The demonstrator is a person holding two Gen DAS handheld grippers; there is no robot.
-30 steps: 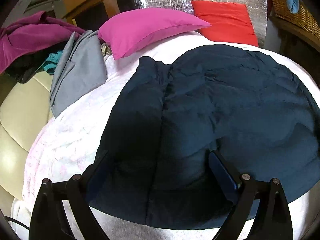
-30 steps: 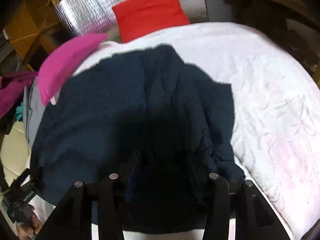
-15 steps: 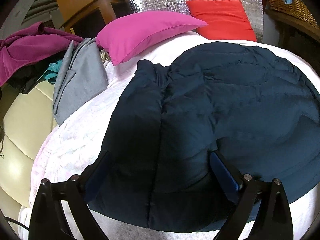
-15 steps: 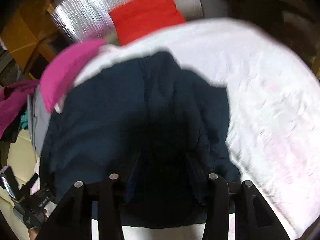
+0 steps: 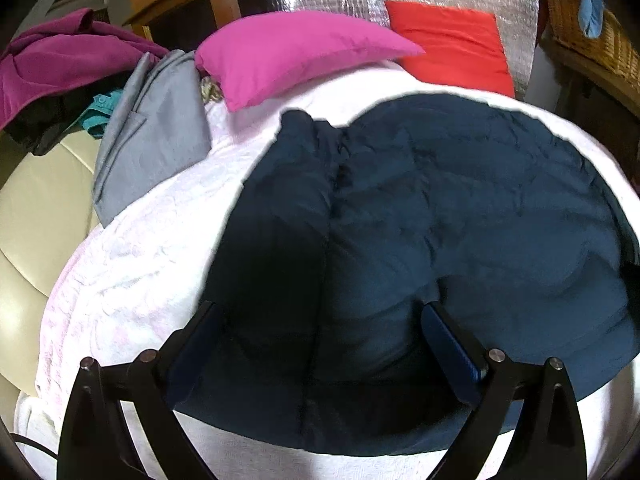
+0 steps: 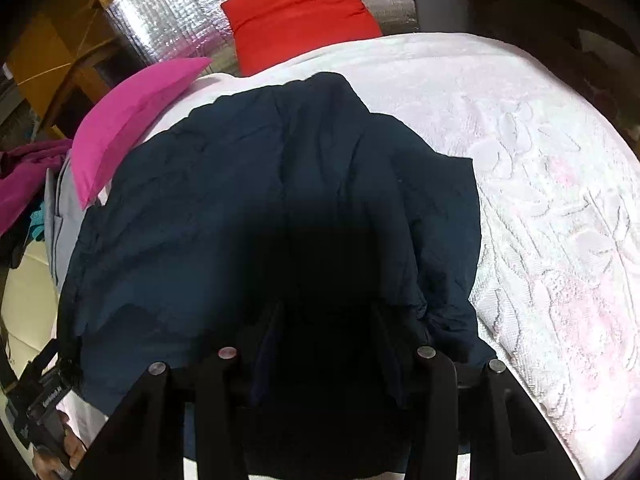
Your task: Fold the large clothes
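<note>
Jacket (image 5: 460,208) (navy) under both spread grippers (image 5: 320,320) (image 6: 326,312), bare bedspread (image 6: 552,200) rightward.

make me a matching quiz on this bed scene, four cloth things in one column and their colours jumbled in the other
Things:
1. padded jacket spread on the bed
2. pillow nearest the jacket's collar
3. cushion against the silver panel
4. folded garment at the bed's left edge

Colours:
A. grey
B. red
C. navy
D. pink

Pairs: 1-C, 2-D, 3-B, 4-A
</note>
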